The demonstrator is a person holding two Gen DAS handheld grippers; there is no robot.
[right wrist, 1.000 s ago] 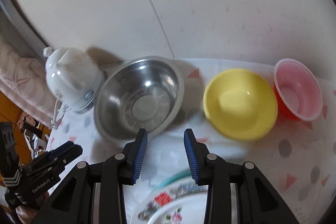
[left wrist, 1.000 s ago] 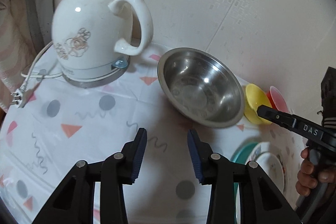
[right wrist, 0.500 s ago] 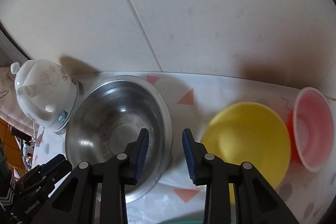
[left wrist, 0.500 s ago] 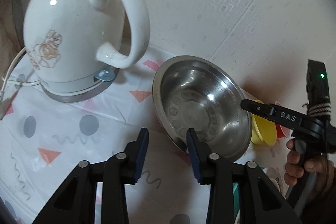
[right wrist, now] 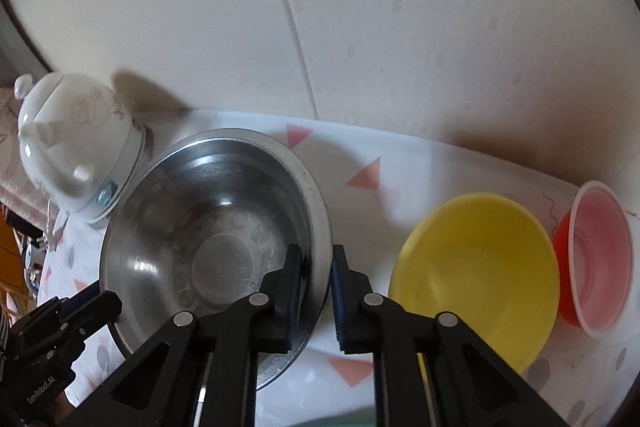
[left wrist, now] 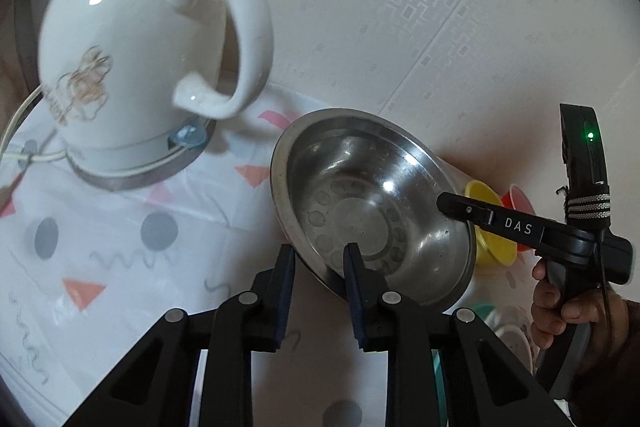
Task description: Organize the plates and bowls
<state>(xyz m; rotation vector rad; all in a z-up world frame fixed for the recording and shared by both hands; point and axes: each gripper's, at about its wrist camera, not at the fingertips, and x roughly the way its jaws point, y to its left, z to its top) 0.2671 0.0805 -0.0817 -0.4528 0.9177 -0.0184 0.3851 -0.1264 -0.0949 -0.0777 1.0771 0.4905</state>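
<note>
- We are looking at a steel bowl that is standing on a white tablecloth with grey dots and pink triangles, close to a pale wall.
- We are holding the left gripper over the near rim of this bowl — one blue pad is sitting outside the rim, the other inside, and the jaws are closing on the rim; a small gap is still showing between the pads and the metal.
- We are holding the right gripper at the opposite side of the same bowl; its jaws are closing too, with the rim between them, and the pads are looking almost tight on it, though we cannot tell for sure if they are pressing already.
- In the left wrist view we are seeing the right gripper from the side, with a hand around its handle.
- A white ceramic kettle with a flower print is standing on its base just beside the bowl, on the left gripper's side.
- A yellow bowl is resting near the steel bowl on the other side, and a red cup is lying just beside it — touching or not, we cannot tell.
- A plate with a teal edge is showing only partly, low in the left wrist view.
</note>
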